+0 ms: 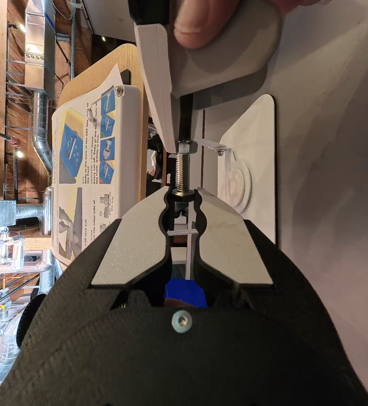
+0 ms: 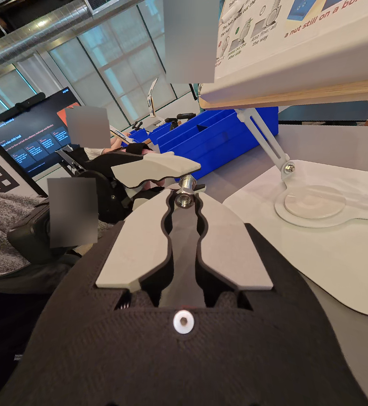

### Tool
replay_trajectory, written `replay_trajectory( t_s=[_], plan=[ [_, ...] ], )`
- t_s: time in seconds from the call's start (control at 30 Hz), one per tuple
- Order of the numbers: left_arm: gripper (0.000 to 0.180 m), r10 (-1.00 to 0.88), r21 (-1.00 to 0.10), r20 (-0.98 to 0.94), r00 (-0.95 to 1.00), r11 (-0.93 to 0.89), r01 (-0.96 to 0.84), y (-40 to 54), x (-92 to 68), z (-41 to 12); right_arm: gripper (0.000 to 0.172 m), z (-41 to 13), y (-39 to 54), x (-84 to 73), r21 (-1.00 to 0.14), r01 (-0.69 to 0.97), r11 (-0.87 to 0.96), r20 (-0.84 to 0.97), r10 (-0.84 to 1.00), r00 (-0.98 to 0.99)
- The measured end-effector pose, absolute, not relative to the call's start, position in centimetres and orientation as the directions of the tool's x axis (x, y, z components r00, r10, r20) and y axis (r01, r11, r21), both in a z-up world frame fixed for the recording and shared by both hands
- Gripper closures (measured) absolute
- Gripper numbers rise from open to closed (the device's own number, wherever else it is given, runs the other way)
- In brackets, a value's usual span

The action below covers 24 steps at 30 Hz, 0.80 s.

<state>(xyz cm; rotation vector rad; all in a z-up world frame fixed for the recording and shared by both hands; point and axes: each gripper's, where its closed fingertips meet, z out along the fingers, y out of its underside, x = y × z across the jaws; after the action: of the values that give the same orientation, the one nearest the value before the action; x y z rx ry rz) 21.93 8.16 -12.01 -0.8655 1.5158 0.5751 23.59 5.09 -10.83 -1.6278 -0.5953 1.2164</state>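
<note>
Mid-frame, the left gripper [image 1: 182,193] clamps a hex nut [image 1: 182,196] on one end of a threaded bolt [image 1: 182,169]; the right gripper [image 2: 184,198] clamps the nut [image 2: 184,200] at the other end. They hang over the grey desk [image 2: 240,180], beside a white stand base [image 2: 310,237]. Blue bins [image 2: 211,140] show upper centre in the right view only; their contents are hidden.

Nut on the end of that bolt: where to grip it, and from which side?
Grip the nut across two opposite hex flats, coming in end-on along the bolt axis, as the right gripper does. Flats should hold better than the threads. The left gripper clamps the bolt's other end, so that side is taken.
</note>
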Motion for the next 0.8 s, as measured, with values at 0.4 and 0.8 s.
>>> replay_trajectory(
  t_s=[0.4, 0.8],
  plan=[
    [0.163, -0.193, -0.134, -0.981, 0.019, 0.603, -0.786, 8.11, 21.91, -11.92, 0.154, -10.71, 4.98, 23.57, -0.904, -0.157, -0.397, -0.427, 0.829, 0.362],
    [0.162, -0.199, -0.149, -0.98, 0.031, 0.616, -0.773, 7.96, 21.97, -11.54, 0.155, -10.01, 4.65, 23.51, -0.92, -0.156, -0.36, -0.392, 0.85, 0.351]
  ],
)
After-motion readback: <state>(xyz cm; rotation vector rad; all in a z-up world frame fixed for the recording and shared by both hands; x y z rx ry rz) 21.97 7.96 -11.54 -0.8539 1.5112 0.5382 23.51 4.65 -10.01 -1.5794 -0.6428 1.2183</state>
